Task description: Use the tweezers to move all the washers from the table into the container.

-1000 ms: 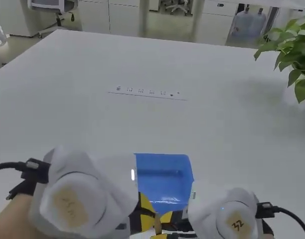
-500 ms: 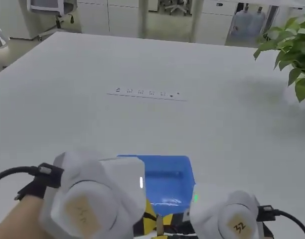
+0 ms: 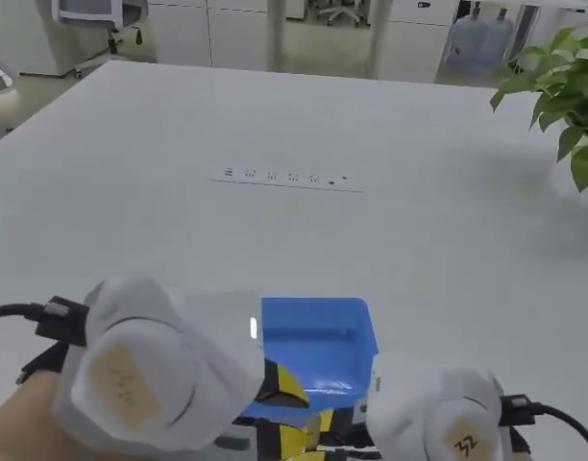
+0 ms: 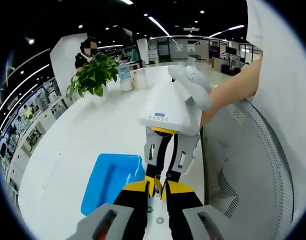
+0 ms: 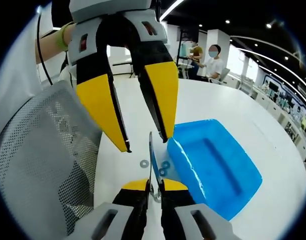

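A white table [image 3: 304,230] is stretching across a bright office, seen from above by the person working at it.

On the left, the left gripper [image 5: 145,144] is hanging over the near edge of the table. Its yellow-tipped jaws are standing a little apart and are gripping nothing.

In the middle, several small washers [image 5: 144,163] are lying flat on the table, just beside the near wall of the blue container [image 5: 218,165]. No washers are showing on the visible part of the container's floor.

The tweezers [image 5: 152,160] are pointing down among the washers. Whether their tips are touching one is too fine to tell.

On the right, the right gripper [image 5: 154,186] is pinching the tweezers between its jaws, pressed tight on the handle end.

The washers are looking thin, hard and very light, probably metal. They are likely to be slippery on the smooth tabletop. Lying flat, they are offering little edge to catch. The best hold is probably across the ring, with one tweezer tip through the hole and the other outside the rim. A hard or skewed squeeze could be sending a washer skittering away.
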Action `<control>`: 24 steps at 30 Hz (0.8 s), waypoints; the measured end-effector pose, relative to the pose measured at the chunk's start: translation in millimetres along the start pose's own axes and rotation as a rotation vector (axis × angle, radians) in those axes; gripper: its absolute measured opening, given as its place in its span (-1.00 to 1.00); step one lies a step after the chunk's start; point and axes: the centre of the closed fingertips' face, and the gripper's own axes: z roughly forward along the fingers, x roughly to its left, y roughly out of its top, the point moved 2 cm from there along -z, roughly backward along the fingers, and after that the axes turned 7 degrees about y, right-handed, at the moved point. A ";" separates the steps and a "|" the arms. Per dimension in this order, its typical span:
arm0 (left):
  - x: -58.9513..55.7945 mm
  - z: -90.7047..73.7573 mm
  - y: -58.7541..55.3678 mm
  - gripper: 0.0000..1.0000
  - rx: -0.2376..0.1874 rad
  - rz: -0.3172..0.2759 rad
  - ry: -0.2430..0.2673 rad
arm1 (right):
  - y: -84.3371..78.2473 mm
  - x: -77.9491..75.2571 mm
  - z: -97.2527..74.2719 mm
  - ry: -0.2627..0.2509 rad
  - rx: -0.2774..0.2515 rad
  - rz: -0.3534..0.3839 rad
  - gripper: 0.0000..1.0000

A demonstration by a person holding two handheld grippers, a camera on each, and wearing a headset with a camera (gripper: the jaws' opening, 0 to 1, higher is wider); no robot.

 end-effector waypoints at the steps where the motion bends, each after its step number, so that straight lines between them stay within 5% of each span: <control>1: 0.3 0.5 0.5 -0.81 0.001 0.004 0.001 | -1.2 -0.1 0.8 0.004 0.002 0.004 -0.90; 8: 1.8 4.3 3.0 -1.00 -0.005 0.023 -0.004 | -1.0 0.8 1.4 0.013 -0.006 0.017 -0.89; 24: -4.7 3.2 -0.6 -1.00 0.009 0.017 -0.034 | -0.8 5.6 1.9 0.012 0.007 0.028 -0.87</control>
